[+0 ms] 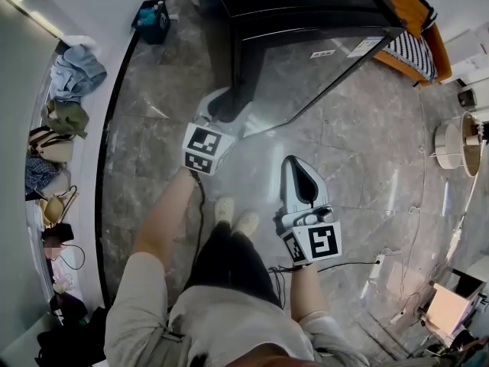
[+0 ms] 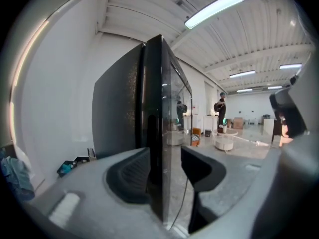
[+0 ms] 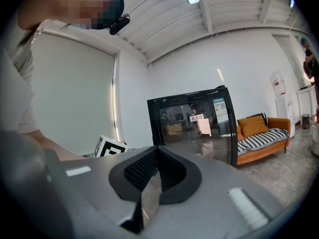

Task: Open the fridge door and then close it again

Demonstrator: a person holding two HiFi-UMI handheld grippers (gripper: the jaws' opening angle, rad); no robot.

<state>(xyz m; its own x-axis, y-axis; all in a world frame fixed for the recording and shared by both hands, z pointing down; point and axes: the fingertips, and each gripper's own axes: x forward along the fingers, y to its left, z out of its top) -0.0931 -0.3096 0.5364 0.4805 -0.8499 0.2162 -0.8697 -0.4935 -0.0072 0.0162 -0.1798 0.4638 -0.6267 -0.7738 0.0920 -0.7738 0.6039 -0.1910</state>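
Note:
The black fridge (image 1: pixel 306 2) stands at the top of the head view, its glass door (image 1: pixel 313 75) facing me and looking flush with the cabinet. My left gripper (image 1: pixel 229 113) reaches to the door's left edge. In the left gripper view the door edge (image 2: pixel 155 108) stands between that gripper's (image 2: pixel 167 171) wide-open jaws, with a gap on the right side. My right gripper (image 1: pixel 296 167) hangs lower, away from the fridge, over the floor. Its pads meet with nothing between them (image 3: pixel 157 151), and the fridge (image 3: pixel 194 123) shows some way ahead.
An orange sofa (image 1: pixel 412 37) with a striped cushion stands right of the fridge. A blue bag (image 1: pixel 151 17) lies by the wall. Clothes and bags (image 1: pixel 69 90) line the left wall. A power strip (image 1: pixel 376 266) and cables lie on the marble floor. My shoes (image 1: pixel 233 216) are just below the grippers.

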